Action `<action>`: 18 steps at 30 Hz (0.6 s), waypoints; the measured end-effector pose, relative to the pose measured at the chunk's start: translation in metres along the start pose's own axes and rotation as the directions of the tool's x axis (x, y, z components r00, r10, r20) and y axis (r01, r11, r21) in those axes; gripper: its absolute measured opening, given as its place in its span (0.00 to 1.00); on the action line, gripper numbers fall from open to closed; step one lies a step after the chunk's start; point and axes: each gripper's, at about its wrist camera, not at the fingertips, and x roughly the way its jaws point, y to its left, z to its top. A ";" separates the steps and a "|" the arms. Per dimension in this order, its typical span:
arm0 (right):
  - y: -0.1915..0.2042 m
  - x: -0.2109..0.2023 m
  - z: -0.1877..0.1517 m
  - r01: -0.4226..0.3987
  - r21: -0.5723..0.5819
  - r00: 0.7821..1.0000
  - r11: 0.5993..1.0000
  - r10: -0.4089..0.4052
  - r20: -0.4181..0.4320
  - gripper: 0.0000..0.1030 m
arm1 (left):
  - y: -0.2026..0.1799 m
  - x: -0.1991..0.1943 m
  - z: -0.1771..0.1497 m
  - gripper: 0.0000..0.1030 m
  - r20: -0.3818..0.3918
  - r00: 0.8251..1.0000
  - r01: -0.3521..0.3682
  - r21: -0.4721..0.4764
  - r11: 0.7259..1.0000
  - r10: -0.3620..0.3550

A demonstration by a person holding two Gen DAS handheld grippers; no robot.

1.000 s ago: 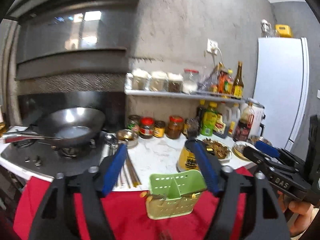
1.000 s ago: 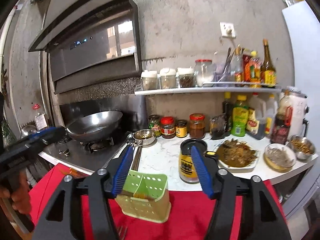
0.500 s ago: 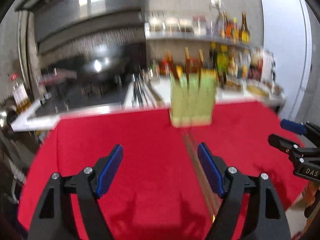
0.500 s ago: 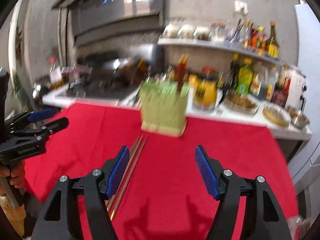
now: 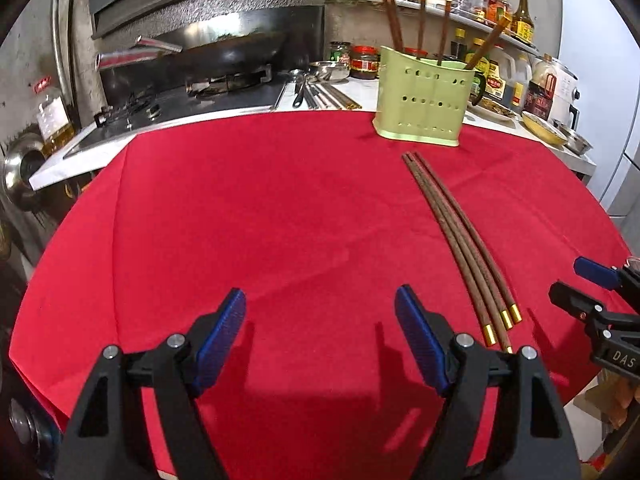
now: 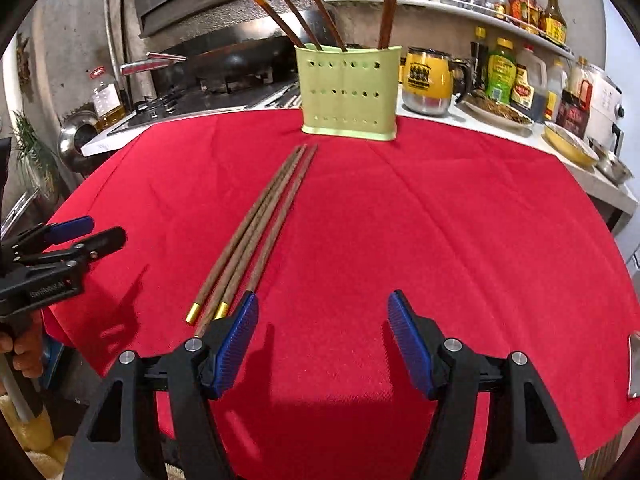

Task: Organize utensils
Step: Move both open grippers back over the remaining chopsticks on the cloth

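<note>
A pale green perforated utensil holder (image 5: 422,102) (image 6: 350,92) stands at the far edge of the red cloth, with several brown chopsticks (image 6: 298,16) upright in it. Three brown chopsticks with gold ends (image 5: 460,236) (image 6: 260,224) lie side by side on the cloth in front of it. My left gripper (image 5: 320,332) is open and empty, low over the cloth, left of the lying chopsticks. My right gripper (image 6: 322,328) is open and empty, just right of their gold ends. Each gripper shows in the other's view, the right (image 5: 592,292) and the left (image 6: 80,236).
The red cloth (image 5: 260,220) covers a table. Behind it a counter holds a stove with a wok (image 5: 224,52), loose metal utensils (image 5: 316,94), a yellow mug (image 6: 426,80), sauce bottles, jars and dishes (image 6: 572,146). A shelf of jars runs above.
Both grippers have pulled back and down from the counter to low over the red cloth. The holder now stands upright with chopsticks in it. Both stay open.
</note>
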 end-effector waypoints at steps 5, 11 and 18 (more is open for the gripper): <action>0.006 0.006 0.007 -0.015 -0.004 1.000 1.000 0.015 -0.005 0.59 | -0.001 0.004 0.002 0.73 -0.012 1.000 0.003 0.010 1.000 -0.003; 0.018 0.019 0.017 -0.076 -0.020 0.997 0.997 0.075 -0.026 0.22 | 0.006 0.007 0.005 0.73 -0.012 1.000 -0.002 0.000 1.000 0.002; 0.034 0.032 0.024 -0.114 -0.052 0.993 0.992 0.111 -0.050 0.17 | 0.019 0.012 0.007 0.73 -0.023 1.000 -0.012 -0.031 0.999 0.011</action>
